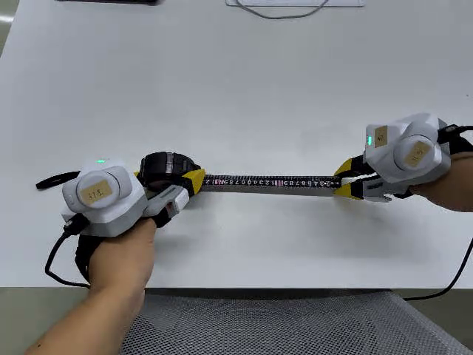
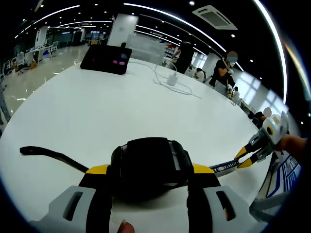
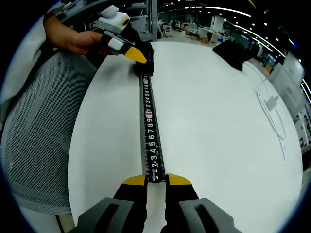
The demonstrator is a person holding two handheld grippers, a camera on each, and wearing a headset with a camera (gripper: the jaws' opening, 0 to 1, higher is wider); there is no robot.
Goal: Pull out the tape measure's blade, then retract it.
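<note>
Together, left gripper (image 2: 150,171) grips one tape measure (image 1: 168,170), right gripper (image 3: 156,181) its single blade (image 1: 270,182).

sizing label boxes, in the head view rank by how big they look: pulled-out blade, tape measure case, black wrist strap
1. blade, longest by far.
2. tape measure case, bulkier but partly behind the left gripper; area near the blade's.
3. wrist strap, smallest.

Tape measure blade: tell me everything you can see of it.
The blade is a narrow dark strip printed with white numerals and a few red marks. It is pulled out of the black case, which the left gripper clamps, and runs straight, low along the white table. The right gripper pinches its free end.
</note>
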